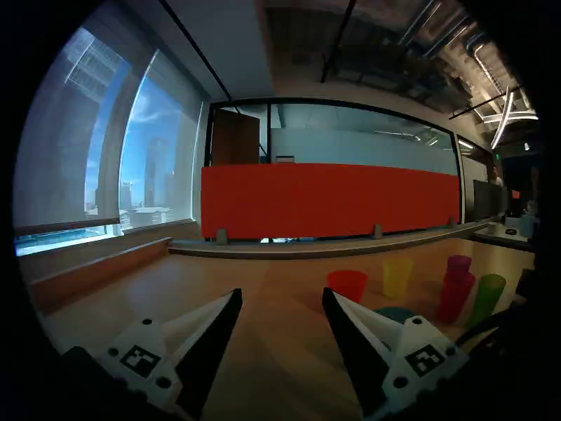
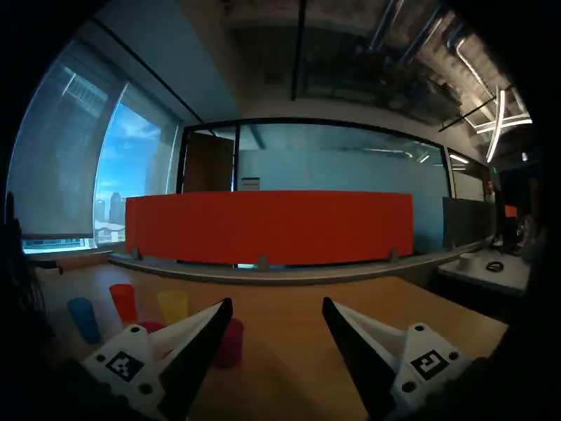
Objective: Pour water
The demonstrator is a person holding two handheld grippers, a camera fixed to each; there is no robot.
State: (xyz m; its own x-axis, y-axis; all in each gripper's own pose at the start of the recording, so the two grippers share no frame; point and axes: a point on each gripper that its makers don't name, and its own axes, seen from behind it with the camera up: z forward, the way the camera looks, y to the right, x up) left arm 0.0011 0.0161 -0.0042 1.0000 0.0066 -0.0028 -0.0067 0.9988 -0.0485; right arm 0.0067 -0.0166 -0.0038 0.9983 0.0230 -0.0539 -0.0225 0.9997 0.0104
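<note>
In the left gripper view my left gripper [image 1: 282, 296] is open above the wooden table [image 1: 280, 365], nothing between its fingers. Ahead and to its right stand a red cup [image 1: 347, 284], a yellow cup [image 1: 397, 276], a stack of magenta cups [image 1: 456, 288], a green cup [image 1: 488, 297] and a teal one [image 1: 394, 313] partly behind the right finger. In the right gripper view my right gripper [image 2: 275, 303] is open and empty. To its left stand a blue cup [image 2: 84, 319], an orange-red cup [image 2: 123, 302], a yellow cup [image 2: 173, 306] and a magenta cup [image 2: 229, 342] partly hidden by the left finger.
An orange divider panel [image 1: 329, 200] runs along the table's far edge. Tall windows [image 1: 105, 161] are on the left. A side desk [image 2: 491, 270] with small items stands at the right.
</note>
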